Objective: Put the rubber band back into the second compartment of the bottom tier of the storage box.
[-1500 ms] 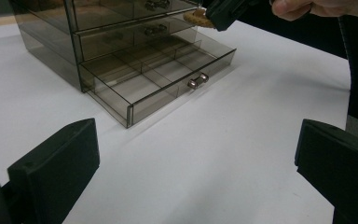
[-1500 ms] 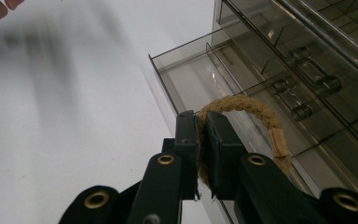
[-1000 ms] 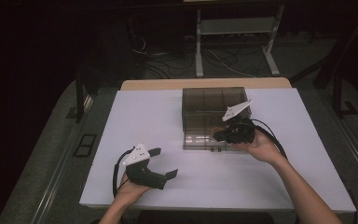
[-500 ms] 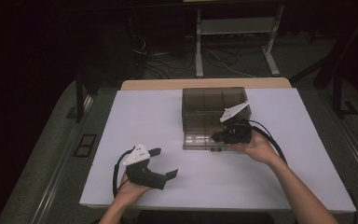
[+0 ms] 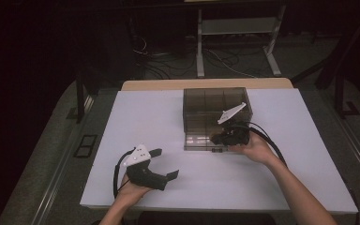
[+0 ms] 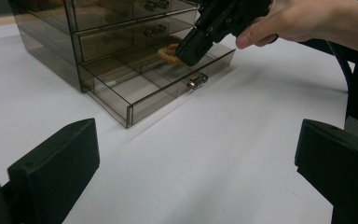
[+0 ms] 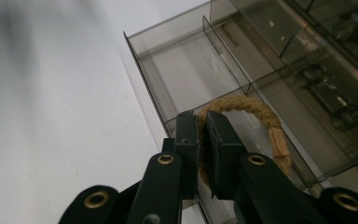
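So the rope ring [image 7: 256,116] is being pinched by the right claw [image 7: 201,135], jaws nearly together with just the thickness of the rope clamped between them. The ring is being held over the open bottom drawer [image 6: 161,91] of the smoky plastic drawer box [image 5: 214,105], at the drawer's right-hand compartment as seen from the left claw view, and it looks like it is being lowered in there. Whether the ring is already touching the drawer floor can't be told from these shots.

The grip is being taken on one side of the loop, so the rest of the ring is left hanging free beyond the jaws, probably so it can be dropped flat between the dividers without the claw being jammed against the walls. The drawer is being left pulled out toward the person for the same reason, with its little metal knob [image 6: 197,81] facing the front.

The left claw [image 5: 165,164] is being rested on the white counter [image 5: 145,112] well apart from the box, jaws spread wide and nothing between them. It's likely being parked there out of the way, maybe ready for the drawer to be pushed shut once the ring is released.
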Available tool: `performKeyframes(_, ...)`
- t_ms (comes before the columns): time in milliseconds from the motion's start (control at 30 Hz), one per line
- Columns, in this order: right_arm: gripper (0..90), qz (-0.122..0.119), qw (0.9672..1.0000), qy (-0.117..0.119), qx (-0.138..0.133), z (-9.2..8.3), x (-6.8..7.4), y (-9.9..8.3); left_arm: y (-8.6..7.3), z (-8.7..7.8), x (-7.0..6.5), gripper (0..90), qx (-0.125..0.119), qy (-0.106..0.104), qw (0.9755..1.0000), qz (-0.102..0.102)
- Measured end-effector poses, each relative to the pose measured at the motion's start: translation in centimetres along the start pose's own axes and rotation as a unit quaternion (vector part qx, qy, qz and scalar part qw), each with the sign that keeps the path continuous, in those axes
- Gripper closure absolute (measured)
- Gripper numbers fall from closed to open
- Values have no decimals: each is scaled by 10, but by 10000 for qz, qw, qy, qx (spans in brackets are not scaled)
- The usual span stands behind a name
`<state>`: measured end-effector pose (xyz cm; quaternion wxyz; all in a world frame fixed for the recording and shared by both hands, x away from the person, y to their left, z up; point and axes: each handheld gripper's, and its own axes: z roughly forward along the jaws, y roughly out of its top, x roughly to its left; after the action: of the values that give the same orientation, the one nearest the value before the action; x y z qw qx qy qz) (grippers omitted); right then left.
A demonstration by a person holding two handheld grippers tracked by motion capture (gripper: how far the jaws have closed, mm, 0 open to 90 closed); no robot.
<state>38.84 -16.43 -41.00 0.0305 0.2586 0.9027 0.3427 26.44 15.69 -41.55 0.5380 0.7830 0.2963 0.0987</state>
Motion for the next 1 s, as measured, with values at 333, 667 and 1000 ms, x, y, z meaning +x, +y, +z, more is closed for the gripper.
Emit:
performKeyframes(333,823,72,9999,51,127,12,-5,-3,0,0,0,0,10,0,10000,7)
performKeyframes(667,817,128,9996,65,241,20,-9,-5,0,0,1,0,22,0,10000,15)
performKeyframes(1000,677,291,9995,8,102,16,-12,-5,0,1,0,0,40,-7,10000,18)
